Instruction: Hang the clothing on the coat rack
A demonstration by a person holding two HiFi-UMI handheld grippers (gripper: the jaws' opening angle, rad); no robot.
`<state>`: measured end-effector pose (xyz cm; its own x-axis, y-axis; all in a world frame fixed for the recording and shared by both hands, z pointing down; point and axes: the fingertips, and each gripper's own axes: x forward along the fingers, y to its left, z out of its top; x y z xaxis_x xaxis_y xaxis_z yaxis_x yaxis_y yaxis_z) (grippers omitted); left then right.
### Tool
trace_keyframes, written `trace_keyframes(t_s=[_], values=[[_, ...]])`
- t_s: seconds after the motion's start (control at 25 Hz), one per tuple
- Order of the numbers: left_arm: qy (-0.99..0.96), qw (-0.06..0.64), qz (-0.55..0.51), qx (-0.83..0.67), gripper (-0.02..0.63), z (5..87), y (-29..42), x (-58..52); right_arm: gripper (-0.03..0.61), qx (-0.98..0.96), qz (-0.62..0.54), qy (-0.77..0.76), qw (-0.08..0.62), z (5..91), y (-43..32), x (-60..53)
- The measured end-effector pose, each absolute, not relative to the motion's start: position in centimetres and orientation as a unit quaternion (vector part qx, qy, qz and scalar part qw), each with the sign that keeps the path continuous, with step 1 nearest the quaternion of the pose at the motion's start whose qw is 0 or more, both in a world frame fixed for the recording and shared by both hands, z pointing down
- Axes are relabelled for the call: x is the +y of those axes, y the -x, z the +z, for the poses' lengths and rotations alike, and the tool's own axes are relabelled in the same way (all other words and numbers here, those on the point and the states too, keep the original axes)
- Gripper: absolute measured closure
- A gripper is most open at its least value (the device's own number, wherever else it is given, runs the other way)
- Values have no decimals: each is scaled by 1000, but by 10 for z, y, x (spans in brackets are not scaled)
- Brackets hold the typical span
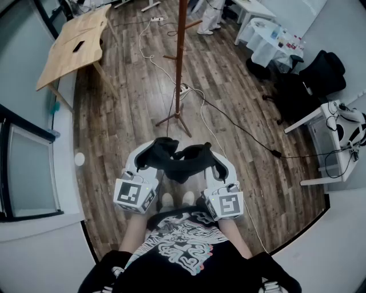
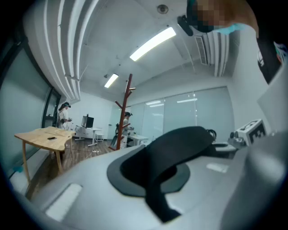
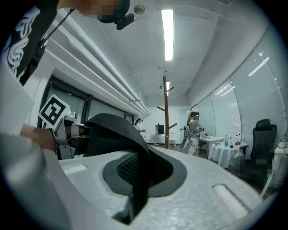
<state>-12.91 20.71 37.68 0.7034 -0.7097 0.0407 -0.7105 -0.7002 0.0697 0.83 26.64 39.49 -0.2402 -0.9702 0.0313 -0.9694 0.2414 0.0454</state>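
A black piece of clothing (image 1: 182, 161) hangs between my two grippers, low in front of my body. The left gripper (image 1: 153, 152) is shut on its left end and the right gripper (image 1: 213, 155) is shut on its right end. In the left gripper view the black fabric (image 2: 180, 146) bulges out of the closed left gripper (image 2: 153, 179). The right gripper view shows the fabric (image 3: 112, 130) pinched in the right gripper (image 3: 135, 179). The reddish-brown wooden coat rack (image 1: 180, 63) stands on the wood floor straight ahead, some way off. It also shows as the coat rack (image 2: 124, 112) and the coat rack (image 3: 166, 112).
A white cable and power strip (image 1: 184, 88) lie by the rack's base. A light wooden table (image 1: 74, 46) stands at far left, a glass partition (image 1: 28, 166) at near left. At right stand a cloth-covered table (image 1: 269, 34), a black office chair (image 1: 320, 74) and a white desk (image 1: 326, 123). A person (image 1: 209, 17) stands beyond the rack.
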Motion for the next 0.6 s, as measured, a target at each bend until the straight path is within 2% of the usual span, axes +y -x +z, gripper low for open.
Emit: trace_keyframes(t_s=[0.6], values=[[-913,7,13,-407,612,366,127,206,568,-789,-7,-614,26,383,-20,252]])
